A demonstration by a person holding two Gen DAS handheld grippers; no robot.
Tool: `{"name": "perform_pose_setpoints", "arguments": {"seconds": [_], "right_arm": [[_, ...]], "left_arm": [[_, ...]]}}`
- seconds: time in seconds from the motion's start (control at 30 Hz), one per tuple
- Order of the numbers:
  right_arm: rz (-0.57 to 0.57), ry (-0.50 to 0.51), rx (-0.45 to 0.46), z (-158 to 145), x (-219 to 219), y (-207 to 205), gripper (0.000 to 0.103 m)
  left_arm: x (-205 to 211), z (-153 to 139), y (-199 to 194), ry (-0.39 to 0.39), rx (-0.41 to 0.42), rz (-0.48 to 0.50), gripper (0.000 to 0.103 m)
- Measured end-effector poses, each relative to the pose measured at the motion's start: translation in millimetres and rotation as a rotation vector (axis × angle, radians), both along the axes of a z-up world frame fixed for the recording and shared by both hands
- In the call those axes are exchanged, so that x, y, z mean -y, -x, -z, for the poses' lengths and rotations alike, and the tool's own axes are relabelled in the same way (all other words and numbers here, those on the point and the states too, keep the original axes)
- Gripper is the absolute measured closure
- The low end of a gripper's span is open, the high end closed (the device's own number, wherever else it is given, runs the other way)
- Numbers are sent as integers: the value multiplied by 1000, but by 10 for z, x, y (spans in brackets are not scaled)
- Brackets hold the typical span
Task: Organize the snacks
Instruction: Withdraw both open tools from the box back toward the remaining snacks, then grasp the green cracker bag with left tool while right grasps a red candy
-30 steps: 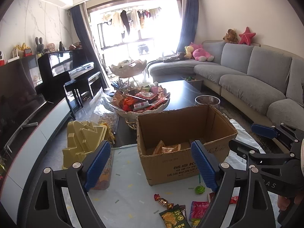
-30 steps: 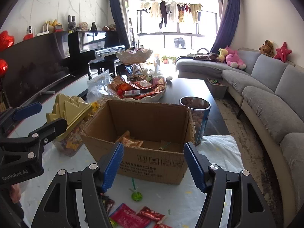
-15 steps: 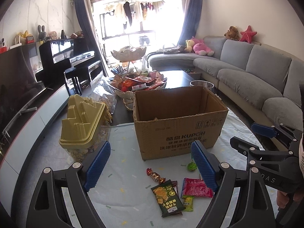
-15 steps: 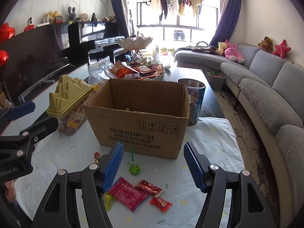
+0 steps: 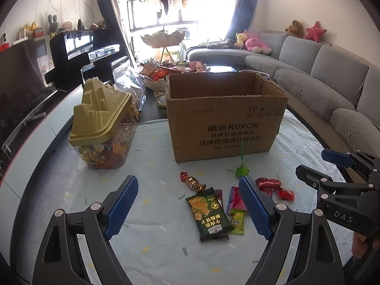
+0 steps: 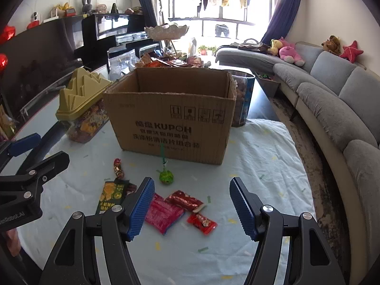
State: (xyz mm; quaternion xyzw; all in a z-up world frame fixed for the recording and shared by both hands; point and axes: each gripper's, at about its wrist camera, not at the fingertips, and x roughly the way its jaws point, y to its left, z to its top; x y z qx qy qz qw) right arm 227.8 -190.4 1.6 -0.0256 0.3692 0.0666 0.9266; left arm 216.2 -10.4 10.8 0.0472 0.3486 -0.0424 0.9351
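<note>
Snacks: we see them scattered loose on the pale cloth (image 5: pixel 154 244) in front of the cardboard box (image 5: pixel 225 128).
Green packet (image 5: pixel 209 211): lies flat, just left of a pink packet (image 6: pixel 162 212) and a small yellow-green sachet (image 5: pixel 237 218).
Red wrappers (image 6: pixel 185 200): two lie beside the pink packet, a smaller one (image 6: pixel 201 223) nearest us.
Green lollipop (image 6: pixel 166 177): rests close to the box front, stick pointing toward the box.
Twisted candy (image 5: pixel 192 181): sits alone, left of the lollipop.
Box: stands upright and open-topped; we cannot see its floor from here.
Jar with yellow lid (image 5: pixel 102 128): stands left of the box, apart from it.
Left gripper (image 5: pixel 188 207): our fingers are spread wide above the cloth, holding nothing.
Right gripper (image 6: pixel 191 205): likewise spread, hovering over the red wrappers, touching none.
</note>
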Motion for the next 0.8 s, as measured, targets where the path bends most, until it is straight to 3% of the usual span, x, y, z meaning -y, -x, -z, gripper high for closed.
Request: {"name": "perform_pose_setpoints", "arguments": {"seconds": [0.4, 0.8], "right_arm": [[-8, 23, -100, 402, 41, 118, 36], [19, 22, -209, 799, 124, -1, 36]], "left_arm": [[36, 459, 91, 24, -130, -7, 16], [51, 758, -112, 13, -207, -14, 16]]}}
